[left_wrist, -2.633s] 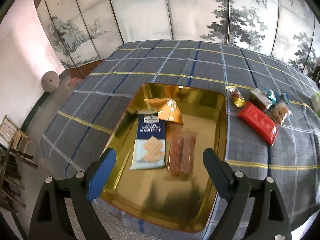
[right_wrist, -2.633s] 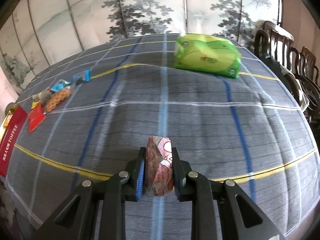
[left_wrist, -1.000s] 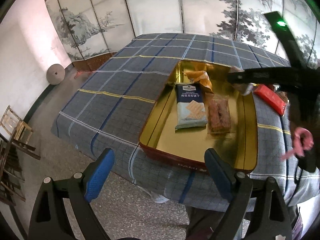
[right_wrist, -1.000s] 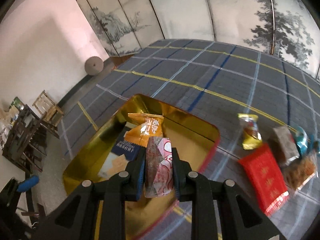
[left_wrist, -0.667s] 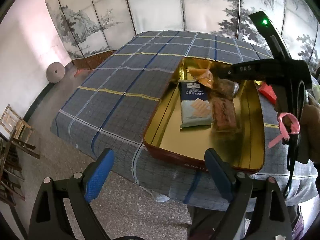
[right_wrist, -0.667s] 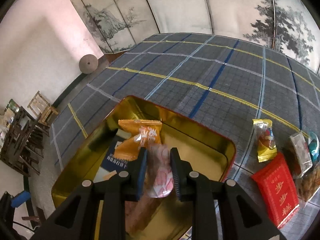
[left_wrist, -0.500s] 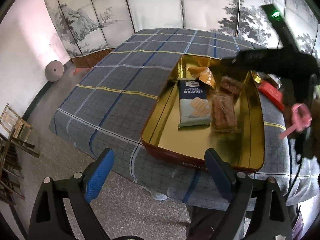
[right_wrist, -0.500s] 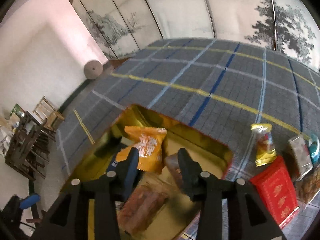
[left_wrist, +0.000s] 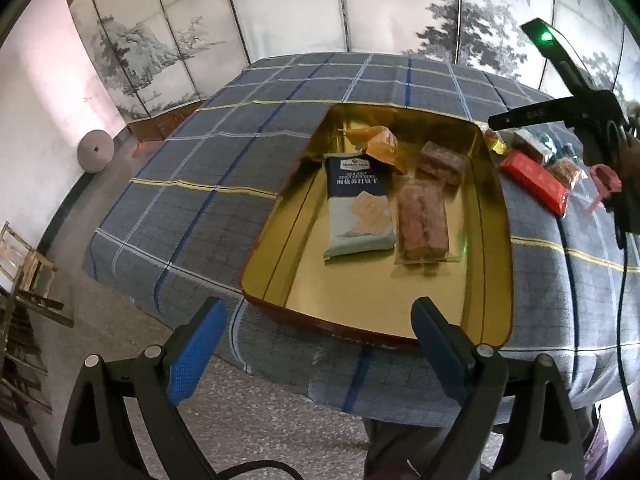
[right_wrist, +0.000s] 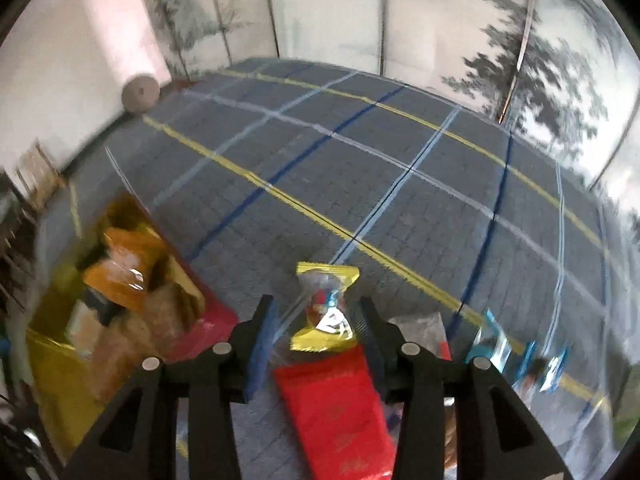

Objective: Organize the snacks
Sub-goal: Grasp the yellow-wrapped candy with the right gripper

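Note:
A gold tin tray lies on the plaid tablecloth. It holds a blue cracker pack, an orange packet, a clear-wrapped cake bar and a pink-wrapped snack. My left gripper is open and empty, back from the table's near edge. My right gripper is open above the cloth, right of the tray. A yellow-wrapped candy lies between its fingers, and a red packet lies just below.
More loose snacks lie right of the tray: the red packet, a clear-wrapped one and blue-wrapped candies. A painted folding screen stands behind the table. Wooden chairs stand on the floor at left.
My right gripper carried the pink-wrapped snack over the tray, opened and let it go there. It then swung right to the loose snacks. My left gripper stayed open, drawn back from the table.

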Demonstrator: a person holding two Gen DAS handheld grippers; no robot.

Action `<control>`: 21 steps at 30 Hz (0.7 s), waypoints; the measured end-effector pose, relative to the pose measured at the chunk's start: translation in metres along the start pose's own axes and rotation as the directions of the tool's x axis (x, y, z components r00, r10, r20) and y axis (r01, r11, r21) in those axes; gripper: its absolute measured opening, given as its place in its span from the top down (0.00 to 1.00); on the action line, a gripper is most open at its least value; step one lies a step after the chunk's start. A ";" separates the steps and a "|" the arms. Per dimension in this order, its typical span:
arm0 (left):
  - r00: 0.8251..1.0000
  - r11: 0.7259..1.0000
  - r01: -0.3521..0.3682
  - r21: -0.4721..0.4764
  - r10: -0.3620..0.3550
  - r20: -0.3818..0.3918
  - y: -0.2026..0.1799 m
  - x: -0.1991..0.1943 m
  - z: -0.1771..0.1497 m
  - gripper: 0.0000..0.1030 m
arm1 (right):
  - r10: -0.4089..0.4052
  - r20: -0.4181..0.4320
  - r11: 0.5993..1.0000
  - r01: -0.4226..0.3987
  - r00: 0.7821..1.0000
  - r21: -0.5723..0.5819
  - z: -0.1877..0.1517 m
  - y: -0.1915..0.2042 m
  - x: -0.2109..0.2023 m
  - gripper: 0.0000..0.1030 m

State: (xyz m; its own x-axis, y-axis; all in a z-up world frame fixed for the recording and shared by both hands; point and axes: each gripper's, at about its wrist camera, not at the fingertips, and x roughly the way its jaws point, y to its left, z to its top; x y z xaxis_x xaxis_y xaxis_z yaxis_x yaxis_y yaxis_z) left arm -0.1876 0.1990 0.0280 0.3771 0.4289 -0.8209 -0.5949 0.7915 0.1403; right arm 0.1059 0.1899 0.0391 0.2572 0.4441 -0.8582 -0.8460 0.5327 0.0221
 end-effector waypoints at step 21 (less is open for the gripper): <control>0.994 0.990 0.093 0.107 -0.098 0.039 -0.053 -0.030 0.029 0.11 | -0.005 0.130 0.989 -0.014 0.992 0.144 -0.090 -0.065 -0.065 0.76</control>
State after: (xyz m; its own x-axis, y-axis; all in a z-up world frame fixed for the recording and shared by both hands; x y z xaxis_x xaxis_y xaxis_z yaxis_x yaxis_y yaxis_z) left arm -0.1467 0.1563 0.0611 0.4605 0.3661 -0.8086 -0.4776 0.8701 0.1219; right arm 0.1020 0.0616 0.0476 0.3196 0.5314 -0.7845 -0.7735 0.6246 0.1080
